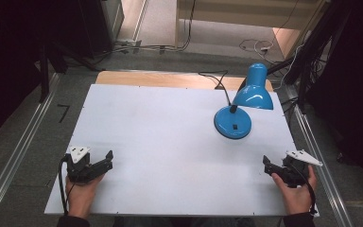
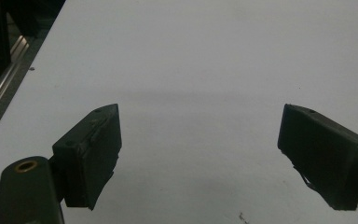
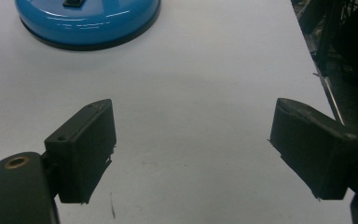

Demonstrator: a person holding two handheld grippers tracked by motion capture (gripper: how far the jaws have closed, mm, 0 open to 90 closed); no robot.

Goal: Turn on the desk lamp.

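White table (image 1: 170, 142) w/ blue lamp (image 1: 238, 116), dark room.

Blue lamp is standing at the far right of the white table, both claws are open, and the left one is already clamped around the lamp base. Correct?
Not quite. The left claw holds nothing: the left gripper view shows its jaws spread over bare table. In the high view it rests at the near left, well apart from the blue lamp. The right claw is open too, as you said.
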